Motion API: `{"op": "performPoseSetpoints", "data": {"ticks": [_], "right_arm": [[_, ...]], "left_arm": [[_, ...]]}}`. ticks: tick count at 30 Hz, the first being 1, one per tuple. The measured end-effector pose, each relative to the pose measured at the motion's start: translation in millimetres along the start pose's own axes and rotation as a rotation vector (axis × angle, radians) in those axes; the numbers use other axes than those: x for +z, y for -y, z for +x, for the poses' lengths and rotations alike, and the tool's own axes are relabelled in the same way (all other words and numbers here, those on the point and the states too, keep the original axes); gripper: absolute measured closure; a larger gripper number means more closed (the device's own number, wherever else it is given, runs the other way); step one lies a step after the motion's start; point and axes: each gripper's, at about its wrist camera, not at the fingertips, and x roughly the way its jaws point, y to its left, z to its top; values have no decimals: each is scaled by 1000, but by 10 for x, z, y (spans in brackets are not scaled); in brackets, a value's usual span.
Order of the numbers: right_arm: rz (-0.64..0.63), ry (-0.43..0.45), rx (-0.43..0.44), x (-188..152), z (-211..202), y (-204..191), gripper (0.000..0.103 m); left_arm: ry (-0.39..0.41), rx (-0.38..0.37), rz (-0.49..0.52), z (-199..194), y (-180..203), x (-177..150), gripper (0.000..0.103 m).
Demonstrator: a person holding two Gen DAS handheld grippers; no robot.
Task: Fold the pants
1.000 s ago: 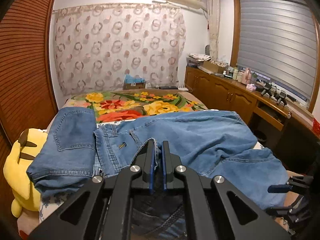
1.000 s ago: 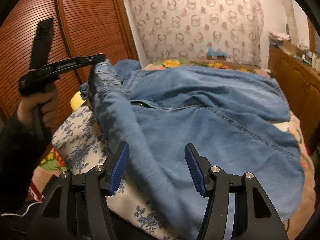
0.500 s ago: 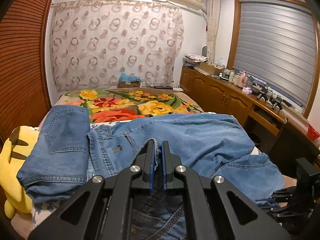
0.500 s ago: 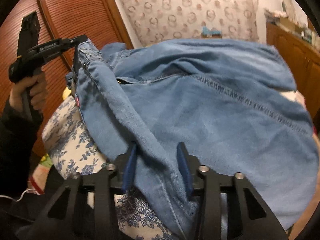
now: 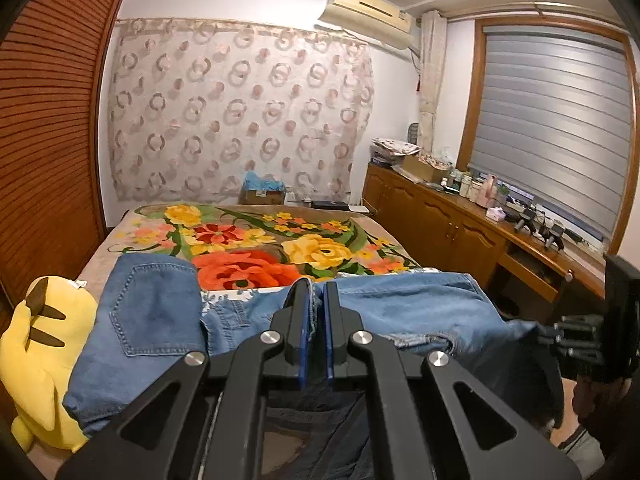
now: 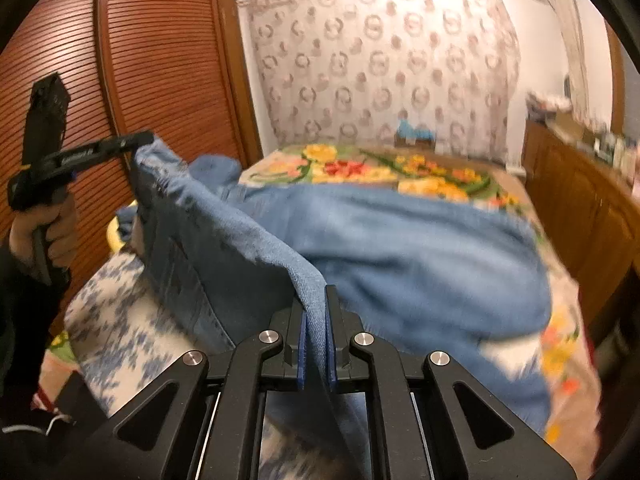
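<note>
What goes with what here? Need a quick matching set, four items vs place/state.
1. light blue denim jeans
2. folded darker blue jeans
3. yellow plush toy
4. white wall air conditioner

A. high above the patterned curtain
B. at the bed's left edge
C. clamped by both grippers
D. lying flat beside the plush

Pairs: 1-C, 2-D, 3-B, 4-A

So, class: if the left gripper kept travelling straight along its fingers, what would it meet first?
The left gripper, shut on the jeans, points across the bed. Past that denim, the floral blanket likely comes first, though depth is unclear.
</note>
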Motion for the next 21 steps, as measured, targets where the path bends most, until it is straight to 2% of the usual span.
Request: {"op": "performPoseSetpoints", "data": {"ticks": [7, 13, 17, 21], "right_arm": [[-107, 6, -51, 410, 337, -16, 98], [-218, 78, -83, 855, 412, -106, 99], [-271, 68, -104, 1121, 776, -85, 99], [-299, 56, -110, 1233, 1127, -108, 99]], "left_arm": [[0, 24, -34, 139, -194, 39, 100], [13, 62, -35, 259, -328, 154, 100], [-9, 92, -73, 462, -535, 179, 100], [-41, 127, -92, 661, -672, 140, 100]]}}
